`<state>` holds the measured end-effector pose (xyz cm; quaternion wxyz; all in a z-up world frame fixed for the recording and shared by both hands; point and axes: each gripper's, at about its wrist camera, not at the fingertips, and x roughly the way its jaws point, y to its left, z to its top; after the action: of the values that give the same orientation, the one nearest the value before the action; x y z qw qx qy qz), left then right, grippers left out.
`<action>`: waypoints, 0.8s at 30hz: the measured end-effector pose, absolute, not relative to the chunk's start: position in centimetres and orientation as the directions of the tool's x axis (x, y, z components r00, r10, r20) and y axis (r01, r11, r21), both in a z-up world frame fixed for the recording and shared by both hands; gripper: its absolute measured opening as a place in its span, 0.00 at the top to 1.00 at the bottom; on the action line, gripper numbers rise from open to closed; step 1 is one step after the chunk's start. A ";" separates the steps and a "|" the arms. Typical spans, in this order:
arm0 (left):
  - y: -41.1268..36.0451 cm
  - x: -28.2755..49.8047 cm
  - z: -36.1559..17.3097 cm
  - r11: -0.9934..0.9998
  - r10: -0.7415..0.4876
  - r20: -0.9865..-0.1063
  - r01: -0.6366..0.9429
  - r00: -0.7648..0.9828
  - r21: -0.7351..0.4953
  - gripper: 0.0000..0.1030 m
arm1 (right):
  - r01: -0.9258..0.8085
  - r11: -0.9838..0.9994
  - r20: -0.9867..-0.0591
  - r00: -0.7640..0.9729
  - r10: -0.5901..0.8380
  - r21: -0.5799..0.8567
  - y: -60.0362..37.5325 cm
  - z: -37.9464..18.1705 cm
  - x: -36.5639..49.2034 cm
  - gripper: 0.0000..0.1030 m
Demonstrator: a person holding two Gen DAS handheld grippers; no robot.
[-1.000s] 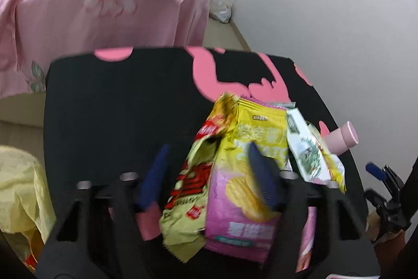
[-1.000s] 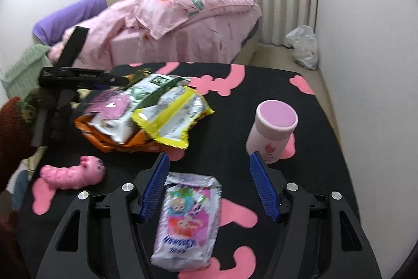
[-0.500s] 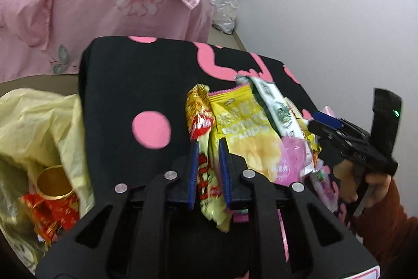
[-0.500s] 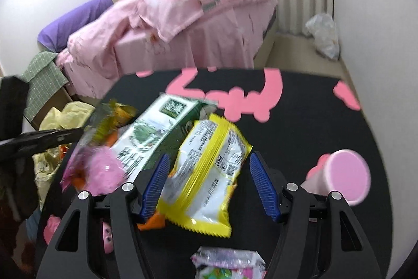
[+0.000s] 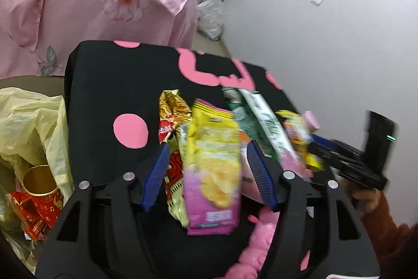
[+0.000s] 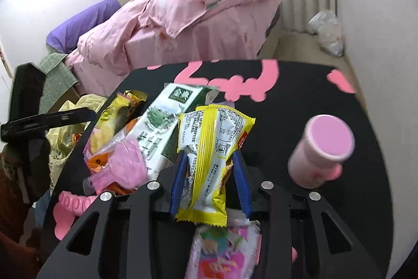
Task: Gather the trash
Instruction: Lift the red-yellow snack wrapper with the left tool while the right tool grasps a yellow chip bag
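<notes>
A pile of snack wrappers lies on the black table with pink shapes (image 5: 104, 96). In the left wrist view, my left gripper (image 5: 207, 148) is open, its fingers either side of a yellow-and-pink chip bag (image 5: 213, 169) and a red-and-gold wrapper (image 5: 171, 127). In the right wrist view, my right gripper (image 6: 209, 156) has its jaws partly closed around a yellow wrapper (image 6: 209, 148); firm contact is unclear. A green-and-white packet (image 6: 162, 119) and a pink wrapper (image 6: 125, 164) lie to the left of it.
A yellow trash bag (image 5: 28, 137) with a gold cup and red wrappers hangs at the table's left edge. A pink cup (image 6: 321, 151) stands right. A pink caterpillar toy (image 6: 70, 208) and a colourful packet (image 6: 224, 252) lie near. A pink bed (image 6: 183, 17) is behind.
My left gripper was shut on the red-and-gold wrapper and has opened wide. My right gripper has moved forward over the yellow wrapper and its jaws have narrowed around it.
</notes>
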<state>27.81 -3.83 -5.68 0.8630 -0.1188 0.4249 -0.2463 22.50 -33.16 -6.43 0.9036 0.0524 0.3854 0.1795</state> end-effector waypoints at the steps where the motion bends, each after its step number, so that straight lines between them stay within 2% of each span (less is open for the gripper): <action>1: -4.2 28.4 -6.1 0.858 -0.513 -0.689 0.312 0.511 -0.407 0.43 | -0.284 0.931 -0.673 0.644 0.363 0.231 -33.3 -6.3 22.0 0.67; 7: -6.9 29.7 -6.6 0.863 -0.500 -0.739 0.328 0.451 -0.384 0.45 | -0.252 0.957 -0.661 0.695 0.284 0.146 -34.2 -6.0 19.6 0.67; 8: -7.6 29.6 -6.3 0.868 -0.487 -0.748 0.344 0.451 -0.357 0.58 | -0.245 0.958 -0.657 0.700 0.280 0.147 -34.5 -5.9 19.4 0.67; 9: -7.9 29.5 -6.1 0.876 -0.469 -0.756 0.348 0.456 -0.333 0.75 | -0.239 0.959 -0.655 0.702 0.279 0.152 -34.7 -6.0 19.2 0.67; 11: -8.2 28.9 -5.4 0.868 -0.483 -0.743 0.366 0.463 -0.337 0.88 | -0.225 0.959 -0.648 0.707 0.282 0.172 -35.4 -5.8 18.7 0.67; 14: -8.0 27.3 -3.7 0.867 -0.486 -0.707 0.383 0.514 -0.317 0.92 | -0.222 0.958 -0.640 0.713 0.287 0.183 -35.6 -5.5 18.1 0.67; 24: -5.2 20.3 2.2 0.898 -0.438 -0.529 0.376 0.727 -0.228 0.92 | -0.257 0.953 -0.550 0.779 0.302 0.159 -34.0 -1.5 15.4 0.67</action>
<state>20.27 -5.22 2.23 0.9276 -0.0526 0.2977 -0.2193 15.43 -34.04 -1.54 0.9423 0.0376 0.2977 0.1482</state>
